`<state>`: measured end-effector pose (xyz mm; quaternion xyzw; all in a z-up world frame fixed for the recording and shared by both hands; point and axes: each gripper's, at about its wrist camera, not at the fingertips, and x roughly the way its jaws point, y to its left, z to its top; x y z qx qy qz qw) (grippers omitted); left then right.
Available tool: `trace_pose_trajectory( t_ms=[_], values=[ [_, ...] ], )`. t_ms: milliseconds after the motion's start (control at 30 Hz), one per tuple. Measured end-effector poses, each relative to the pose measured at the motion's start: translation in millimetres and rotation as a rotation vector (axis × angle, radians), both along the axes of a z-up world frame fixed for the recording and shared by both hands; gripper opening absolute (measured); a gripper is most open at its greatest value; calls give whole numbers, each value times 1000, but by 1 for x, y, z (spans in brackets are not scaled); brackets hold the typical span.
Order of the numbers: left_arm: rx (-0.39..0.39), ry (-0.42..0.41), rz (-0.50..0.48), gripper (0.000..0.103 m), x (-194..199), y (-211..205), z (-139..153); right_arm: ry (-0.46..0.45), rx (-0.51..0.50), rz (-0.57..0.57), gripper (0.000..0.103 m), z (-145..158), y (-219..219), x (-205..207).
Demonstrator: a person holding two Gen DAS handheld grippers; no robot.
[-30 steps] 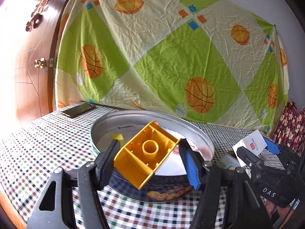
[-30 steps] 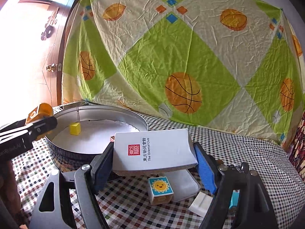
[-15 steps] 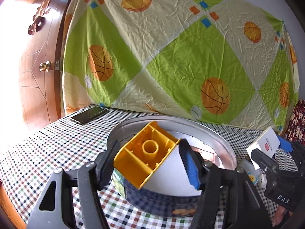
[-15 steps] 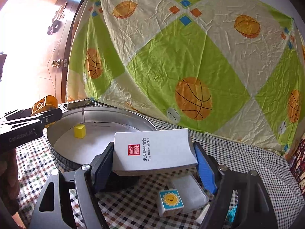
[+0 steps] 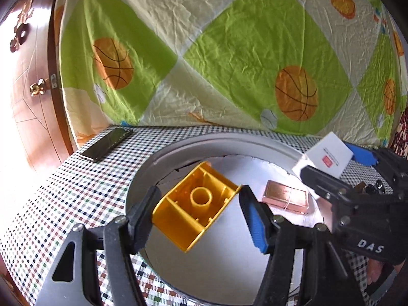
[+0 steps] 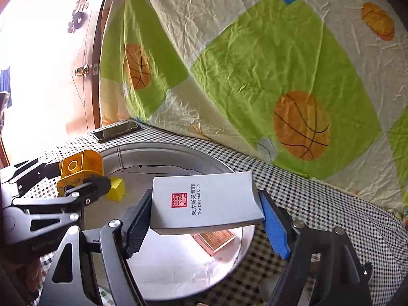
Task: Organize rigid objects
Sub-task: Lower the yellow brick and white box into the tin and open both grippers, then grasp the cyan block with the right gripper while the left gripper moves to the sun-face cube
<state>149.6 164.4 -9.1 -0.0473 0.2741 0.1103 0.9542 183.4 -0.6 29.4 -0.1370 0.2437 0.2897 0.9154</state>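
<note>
Over the tin: you hold both grippers above the round tin [image 5: 142, 176], each with a load.
Left gripper: your left gripper [image 5: 197, 210] is clamped on the yellow brick [image 5: 195, 205], hollow side toward the camera, tilted, hanging over the tin's white floor.
Right gripper: your right gripper [image 6: 204, 210] is clamped on the white box [image 6: 204, 200], red seal and print facing up; the box sits level between the pads, above the tin's near right part.
Change, left view: a second ago the tin lay ahead of the brick and its rim was whole in view; now the brick is over the inside and the near rim is cut off by the frame edge.
Change, right view: a second ago the box was over the checked cloth [image 6: 318, 204], above a sun cube; now it is over the tin, and the cube is out of view.
Change, grips: both holds are as they were.
Inside the tin: one small yellow cube [image 6: 116, 189] near the left wall; one copper-pink bar [image 5: 287, 196] lying flat on the floor, part hidden under the box in the right view.
Count, grippers: two, both loaded.
Count, tins: one.
Count, phones: one dark phone [image 5: 105, 144] flat on the cloth, beyond the tin near the door.
Backdrop: one basketball-print sheet [image 5: 229, 51] behind the table.
</note>
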Motion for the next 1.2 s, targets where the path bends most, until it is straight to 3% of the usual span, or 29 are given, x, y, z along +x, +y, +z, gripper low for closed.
trace_pose_trajectory(
  t_ms=[200,433,667,867,933,1200],
  values=[
    [3,52,-5,64,13,4,-7,57,-17,7,80,-9,11,22],
    [60,124,-13,64,30,-3,-15,119,-33,-8,80,-23,12,38],
    [90,144,-8,65,32,-5,-14,185,-43,-2,82,-33,13,44],
    [151,103,36,83,19,-10,-7,178,-18,-36,88,-29,4,38],
    [158,86,51,94,13,-10,-4,183,5,-43,89,-27,-3,35],
    [121,0,13,98,-20,-40,5,96,69,-82,89,2,-59,-10]
  ],
)
